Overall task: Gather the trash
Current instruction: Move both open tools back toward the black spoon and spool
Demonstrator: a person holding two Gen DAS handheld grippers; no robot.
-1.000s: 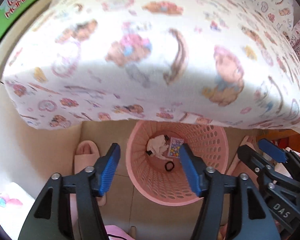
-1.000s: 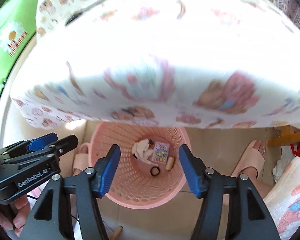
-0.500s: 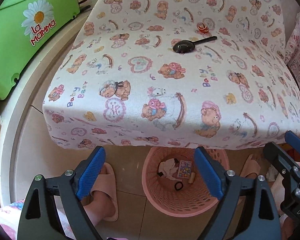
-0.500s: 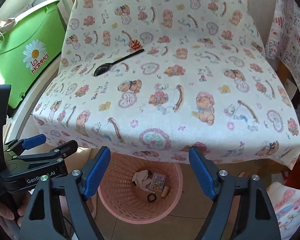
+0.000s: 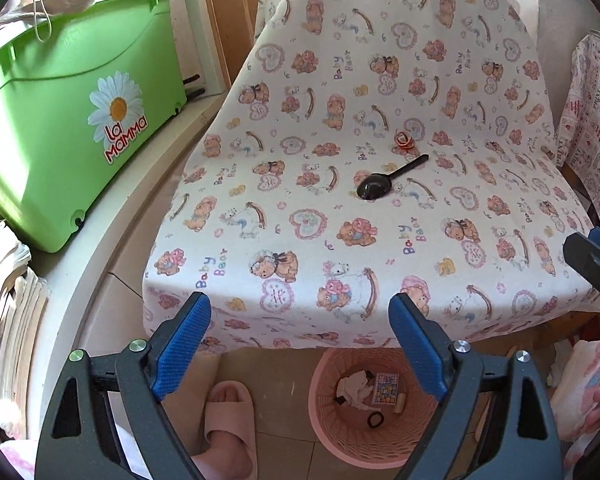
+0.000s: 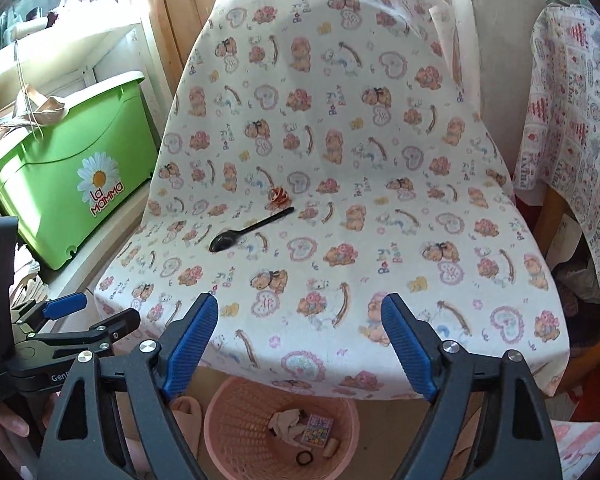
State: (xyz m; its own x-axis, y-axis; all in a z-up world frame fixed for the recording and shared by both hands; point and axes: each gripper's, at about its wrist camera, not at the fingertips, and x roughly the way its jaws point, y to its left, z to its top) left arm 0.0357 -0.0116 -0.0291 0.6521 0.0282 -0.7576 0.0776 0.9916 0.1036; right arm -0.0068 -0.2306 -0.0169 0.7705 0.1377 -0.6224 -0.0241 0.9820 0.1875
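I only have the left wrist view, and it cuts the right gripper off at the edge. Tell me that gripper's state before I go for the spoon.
Observer: The right gripper is wide open, with nothing between its blue pads.
Operator: Report what it faces.
Observer: It looks over the front of the cloth-covered seat. The black spoon lies up and left of its jaws, bowl end toward the green box.
Operator: Now check my own side.
Observer: The left gripper shows at the lower left, also open, with a hand below it.
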